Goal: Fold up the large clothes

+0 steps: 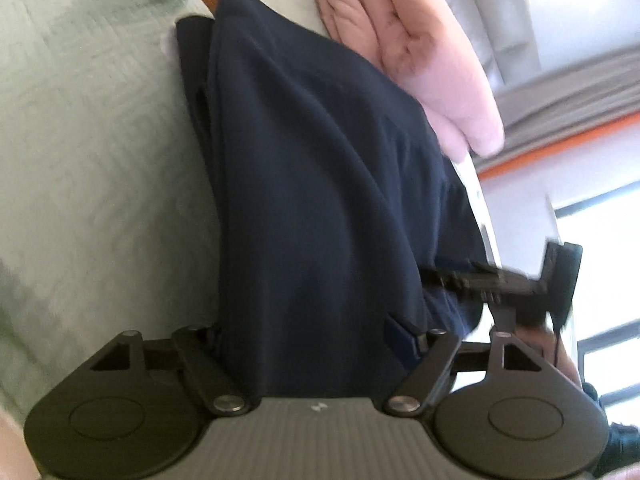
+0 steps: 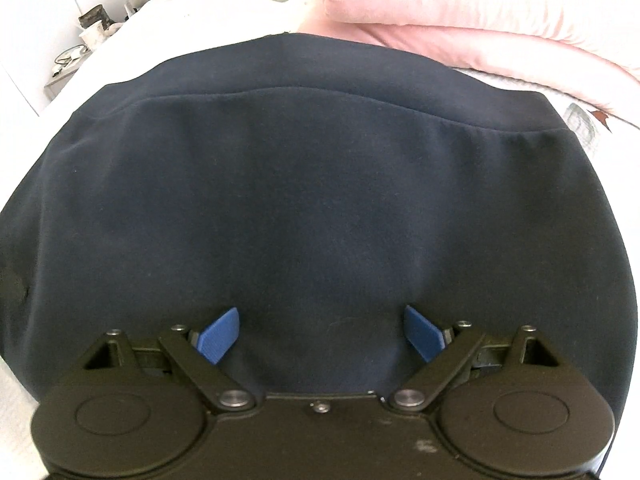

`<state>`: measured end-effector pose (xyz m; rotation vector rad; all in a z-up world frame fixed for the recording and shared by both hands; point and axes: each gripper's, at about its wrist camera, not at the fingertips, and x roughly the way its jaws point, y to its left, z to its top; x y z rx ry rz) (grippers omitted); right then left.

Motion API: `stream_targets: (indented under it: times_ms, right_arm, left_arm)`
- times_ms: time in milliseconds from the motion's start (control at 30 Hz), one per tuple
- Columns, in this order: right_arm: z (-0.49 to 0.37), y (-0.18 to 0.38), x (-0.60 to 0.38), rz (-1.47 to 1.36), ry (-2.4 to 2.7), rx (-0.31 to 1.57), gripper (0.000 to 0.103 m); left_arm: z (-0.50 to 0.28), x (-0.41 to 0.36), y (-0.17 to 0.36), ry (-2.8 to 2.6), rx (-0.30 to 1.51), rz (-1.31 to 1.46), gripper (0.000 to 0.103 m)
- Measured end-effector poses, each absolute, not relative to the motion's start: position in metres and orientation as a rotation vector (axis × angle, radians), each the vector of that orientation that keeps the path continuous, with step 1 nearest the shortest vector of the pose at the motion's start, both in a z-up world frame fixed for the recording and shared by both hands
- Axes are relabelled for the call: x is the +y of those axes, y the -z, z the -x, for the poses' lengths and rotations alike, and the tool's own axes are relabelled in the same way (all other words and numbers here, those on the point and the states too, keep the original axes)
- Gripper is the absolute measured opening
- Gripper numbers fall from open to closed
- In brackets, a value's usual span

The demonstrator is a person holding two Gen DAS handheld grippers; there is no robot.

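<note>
You held right gripper [image 2: 319, 334] released over navy garment [image 2: 304, 200]; left gripper [image 1: 316, 340] unclenched, fabric between jaws. Pinch hem squarely.

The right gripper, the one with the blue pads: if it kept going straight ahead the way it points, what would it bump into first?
Most likely the navy garment. The right gripper points down at it with open jaws, and dark cloth fills everything ahead.
</note>
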<state>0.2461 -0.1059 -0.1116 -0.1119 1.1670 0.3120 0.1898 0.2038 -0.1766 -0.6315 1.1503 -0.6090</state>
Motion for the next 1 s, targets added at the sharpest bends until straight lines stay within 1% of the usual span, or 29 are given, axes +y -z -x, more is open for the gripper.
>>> stream_targets:
  times_ms: [67, 133, 200, 233, 333, 367, 500, 533, 600, 667, 700, 767, 867, 1000]
  right_arm:
    - [-0.243, 0.11, -0.108, 0.111, -0.315, 1.159, 0.103]
    - [-0.242, 0.109, -0.108, 0.11, -0.315, 1.15, 0.103]
    - [-0.238, 0.111, -0.108, 0.11, -0.312, 1.143, 0.103]
    - [-0.237, 0.111, -0.108, 0.11, -0.309, 1.14, 0.103]
    - [-0.235, 0.109, -0.106, 0.109, -0.298, 1.139, 0.103]
    - [-0.234, 0.109, -0.105, 0.111, -0.294, 1.138, 0.103]
    - [-0.235, 0.108, -0.105, 0.111, -0.295, 1.14, 0.103]
    - [-0.235, 0.109, -0.106, 0.108, -0.296, 1.137, 0.103]
    - [-0.234, 0.11, -0.107, 0.1, -0.291, 1.122, 0.103]
    - [-0.231, 0.111, -0.105, 0.111, -0.288, 1.109, 0.103]
    - [-0.23, 0.111, -0.105, 0.114, -0.288, 1.108, 0.103]
    - [-0.23, 0.111, -0.106, 0.111, -0.299, 1.111, 0.103]
    - [-0.23, 0.112, -0.109, 0.11, -0.321, 1.11, 0.103]
    - [-0.228, 0.112, -0.11, 0.111, -0.321, 1.1, 0.103]
  left_arm:
    - [-0.183, 0.199, 0.176, 0.656, 1.184, 0.607, 0.084]
    - [-0.177, 0.196, 0.175, 0.693, 1.202, 0.575, 0.087]
    - [-0.175, 0.197, 0.175, 0.681, 1.196, 0.577, 0.085]
    - [-0.177, 0.198, 0.177, 0.657, 1.19, 0.613, 0.083]
    - [-0.196, 0.204, 0.186, 0.592, 1.156, 0.72, 0.069]
    - [-0.206, 0.203, 0.188, 0.581, 1.159, 0.744, 0.067]
    - [-0.242, 0.191, 0.192, 0.562, 1.193, 0.82, 0.065]
    - [-0.246, 0.187, 0.19, 0.555, 1.193, 0.804, 0.063]
    - [-0.252, 0.17, 0.179, 0.52, 1.185, 0.721, 0.055]
    - [-0.252, 0.157, 0.167, 0.478, 1.168, 0.624, 0.045]
    - [-0.25, 0.15, 0.16, 0.457, 1.155, 0.577, 0.044]
    - [-0.241, 0.142, 0.147, 0.416, 1.134, 0.512, 0.037]
    - [-0.227, 0.144, 0.135, 0.352, 1.148, 0.486, 0.032]
    - [-0.213, 0.16, 0.137, 0.313, 1.162, 0.492, 0.028]
